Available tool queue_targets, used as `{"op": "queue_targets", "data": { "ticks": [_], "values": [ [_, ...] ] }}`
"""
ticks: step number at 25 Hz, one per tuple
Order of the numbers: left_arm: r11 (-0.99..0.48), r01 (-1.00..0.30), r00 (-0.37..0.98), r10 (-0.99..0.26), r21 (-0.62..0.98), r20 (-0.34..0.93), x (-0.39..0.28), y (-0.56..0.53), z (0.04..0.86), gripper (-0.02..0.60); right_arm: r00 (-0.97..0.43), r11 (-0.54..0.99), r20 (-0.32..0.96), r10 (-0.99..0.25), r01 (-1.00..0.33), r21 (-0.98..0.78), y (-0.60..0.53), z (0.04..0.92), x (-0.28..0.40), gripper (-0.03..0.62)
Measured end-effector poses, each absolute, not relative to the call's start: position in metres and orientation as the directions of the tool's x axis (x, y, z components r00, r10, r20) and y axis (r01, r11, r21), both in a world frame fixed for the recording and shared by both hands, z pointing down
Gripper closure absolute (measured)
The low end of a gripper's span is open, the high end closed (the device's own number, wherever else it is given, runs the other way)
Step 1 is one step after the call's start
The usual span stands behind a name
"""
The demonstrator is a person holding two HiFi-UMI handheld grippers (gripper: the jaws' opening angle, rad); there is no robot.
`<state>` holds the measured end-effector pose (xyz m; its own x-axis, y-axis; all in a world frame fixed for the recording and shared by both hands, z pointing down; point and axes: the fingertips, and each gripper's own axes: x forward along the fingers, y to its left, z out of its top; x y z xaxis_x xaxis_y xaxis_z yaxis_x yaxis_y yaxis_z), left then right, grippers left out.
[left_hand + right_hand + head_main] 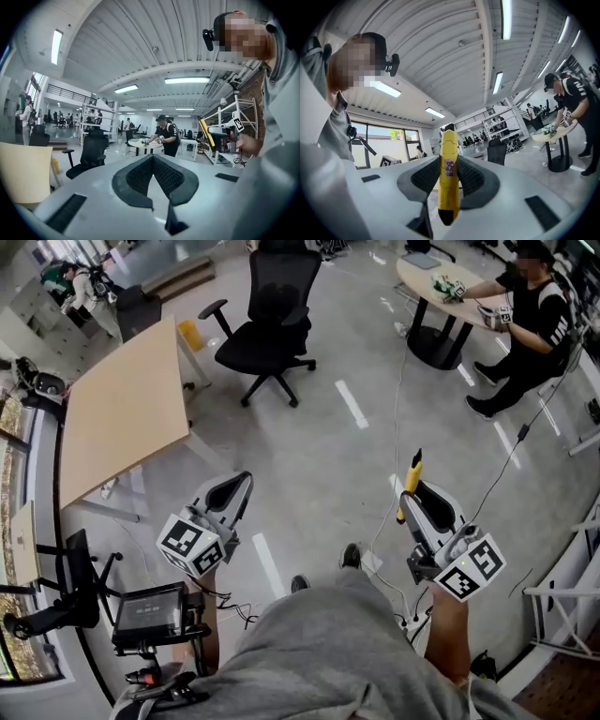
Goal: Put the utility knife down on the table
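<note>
My right gripper is shut on a yellow utility knife and held up in the air over the floor, right of my legs. In the right gripper view the knife stands upright between the black pads, its tip pointing up past the jaws of the right gripper. My left gripper is also in the air, its jaws shut together with nothing between them. The left gripper shows its pads meeting at the tips, and the knife appears far right. A light wooden table stands to the left, well ahead of both grippers.
A black office chair stands on the grey floor beyond the table. A person in black sits at a round table at the far right. Another chair and a small screen stand at the lower left. Cables run across the floor.
</note>
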<state>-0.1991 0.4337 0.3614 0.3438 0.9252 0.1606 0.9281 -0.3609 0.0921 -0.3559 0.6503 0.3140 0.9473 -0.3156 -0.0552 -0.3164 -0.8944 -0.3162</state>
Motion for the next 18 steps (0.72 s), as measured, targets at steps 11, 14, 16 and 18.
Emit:
{"op": "queue_targets", "data": {
  "ticks": [11, 14, 16, 18],
  "values": [
    [-0.540, 0.841, 0.529, 0.836, 0.041, 0.148, -0.149, 0.490, 0.333, 0.577, 0.860, -0.814, -0.112, -0.498, -0.508, -0.280, 0.740, 0.290, -0.257, 0.477],
    [-0.581, 0.813, 0.567, 0.806, 0.044, 0.171, -0.138, 0.487, 0.338, 0.577, 0.841, -0.790, -0.110, -0.530, -0.537, -0.295, 0.748, 0.296, -0.231, 0.477],
    [-0.604, 0.796, 0.588, 0.789, 0.049, 0.179, -0.125, 0.481, 0.341, 0.577, 0.832, -0.779, -0.106, -0.545, -0.549, -0.304, 0.748, 0.301, -0.212, 0.476],
    [-0.619, 0.784, 0.600, 0.777, 0.055, 0.190, -0.111, 0.476, 0.347, 0.577, 0.823, -0.770, -0.097, -0.559, -0.559, -0.308, 0.746, 0.305, -0.192, 0.477]
  ]
}}
